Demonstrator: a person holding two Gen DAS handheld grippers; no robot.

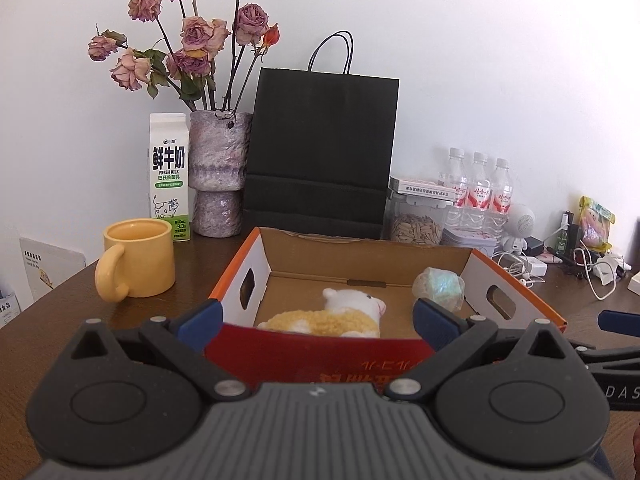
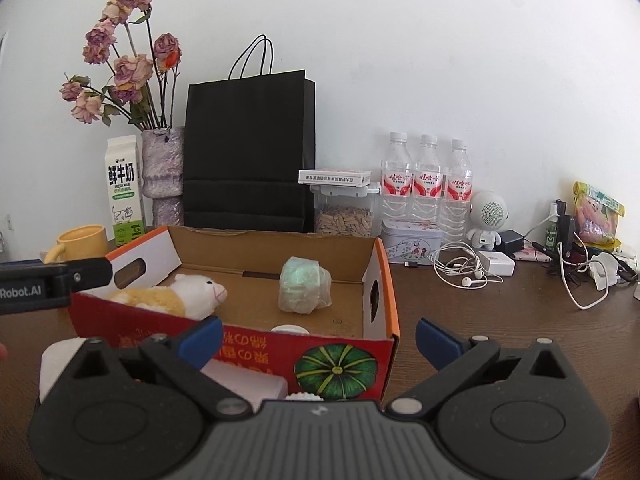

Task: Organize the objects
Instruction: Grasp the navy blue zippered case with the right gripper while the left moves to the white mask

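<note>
Right wrist view, plush sheep (image 2: 176,294) in cardboard box (image 2: 280,344), beyond open right hand-held gripper (image 2: 318,340)

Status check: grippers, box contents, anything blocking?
Left gripper open, empty. Right gripper open, empty. Cardboard box holds plush toy and wrapped bundle. Box's near wall sits between both grippers and contents.

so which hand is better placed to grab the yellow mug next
Left. The yellow mug stands just beside the open left gripper, left of the box. The open right gripper sits near the box's far corner.
</note>
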